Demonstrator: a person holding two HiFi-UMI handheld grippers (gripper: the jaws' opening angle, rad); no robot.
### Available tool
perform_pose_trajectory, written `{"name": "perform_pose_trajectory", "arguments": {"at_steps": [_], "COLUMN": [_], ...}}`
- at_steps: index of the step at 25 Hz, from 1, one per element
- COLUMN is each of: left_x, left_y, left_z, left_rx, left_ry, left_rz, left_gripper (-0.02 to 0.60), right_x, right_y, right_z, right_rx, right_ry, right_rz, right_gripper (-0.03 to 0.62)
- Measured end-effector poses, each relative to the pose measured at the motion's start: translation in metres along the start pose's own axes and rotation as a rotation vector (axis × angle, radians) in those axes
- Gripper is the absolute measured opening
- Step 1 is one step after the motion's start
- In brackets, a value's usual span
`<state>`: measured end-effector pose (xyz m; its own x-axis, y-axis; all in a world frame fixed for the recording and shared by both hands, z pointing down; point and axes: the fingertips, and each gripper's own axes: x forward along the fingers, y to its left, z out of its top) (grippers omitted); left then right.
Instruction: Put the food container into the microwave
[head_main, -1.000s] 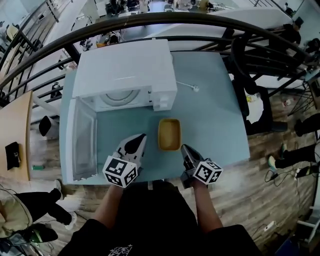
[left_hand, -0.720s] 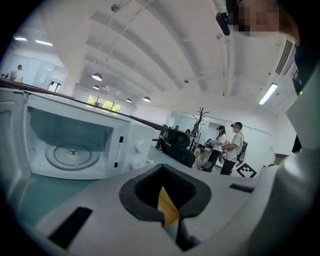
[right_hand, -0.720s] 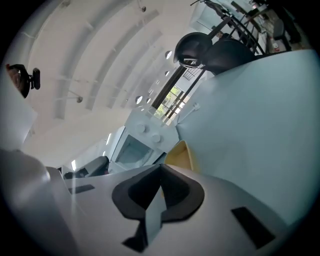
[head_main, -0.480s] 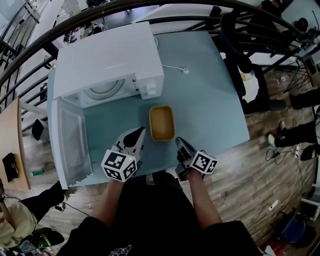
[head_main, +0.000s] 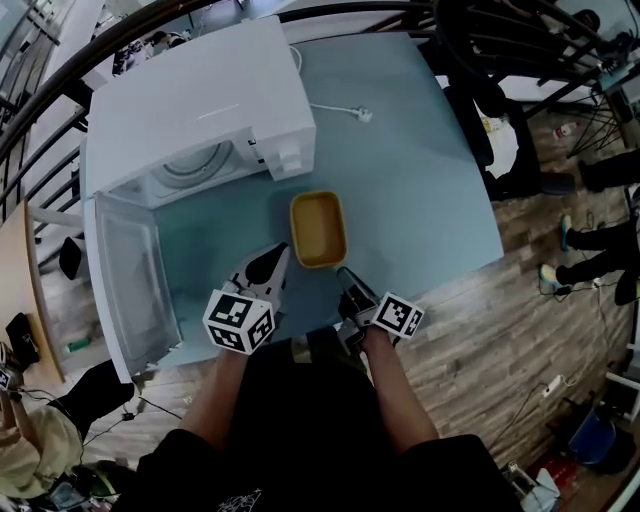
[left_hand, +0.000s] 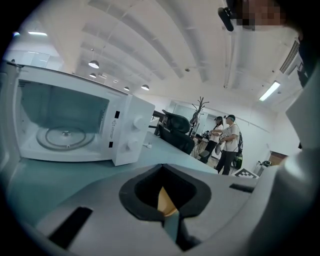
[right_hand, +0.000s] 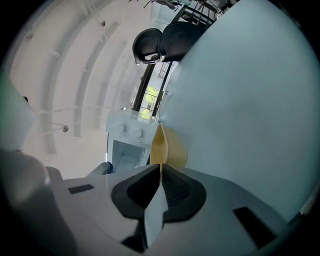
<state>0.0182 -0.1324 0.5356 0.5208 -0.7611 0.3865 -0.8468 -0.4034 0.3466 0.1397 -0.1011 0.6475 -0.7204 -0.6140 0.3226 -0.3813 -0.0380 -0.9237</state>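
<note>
While the shallow yellow rectangular food container (head_main: 318, 228) is still sitting on the pale blue-green table (head_main: 420, 190), just in front of the boxy white microwave (head_main: 200, 100), nothing of the move itself is looking done. The microwave's door (head_main: 130, 270) is standing swung wide open with the glass turntable showing, so the way in is looking ready; gripping, lifting and placing the container are all remaining. Both arms are reaching forward from the person's body, angled slightly downward. The left gripper (head_main: 284, 252) is pointing at the container's near left corner, its jaws pressed together and empty. The right gripper (head_main: 347, 276) is hovering just beside the near right corner, jaws likewise closed on nothing.
</note>
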Motion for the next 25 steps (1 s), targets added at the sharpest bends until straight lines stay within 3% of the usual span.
{"name": "perform_pose_trajectory", "arguments": {"at_steps": [6, 9, 18, 25], "left_x": [0.008, 0.01, 0.014, 0.014], "left_y": [-0.002, -0.002, 0.0, 0.003], "left_z": [-0.012, -0.016, -0.019, -0.021], "left_rx": [0.008, 0.012, 0.027, 0.029], "left_ry": [0.038, 0.055, 0.091, 0.114], "left_rz": [-0.017, -0.026, -0.061, -0.081], "left_gripper": [0.008, 0.008, 0.008, 0.008], "right_x": [0.004, 0.007, 0.013, 0.014], "right_y": [0.0, 0.0, -0.01, -0.007], "right_z": [-0.008, -0.009, -0.015, -0.015], "right_rx": [0.062, 0.105, 0.183, 0.259], "right_ry": [-0.05, -0.1, -0.205, -0.277], "right_rz": [0.036, 0.061, 0.043, 0.08], "right_gripper": [0.02, 0.104, 0.091, 0.091]}}
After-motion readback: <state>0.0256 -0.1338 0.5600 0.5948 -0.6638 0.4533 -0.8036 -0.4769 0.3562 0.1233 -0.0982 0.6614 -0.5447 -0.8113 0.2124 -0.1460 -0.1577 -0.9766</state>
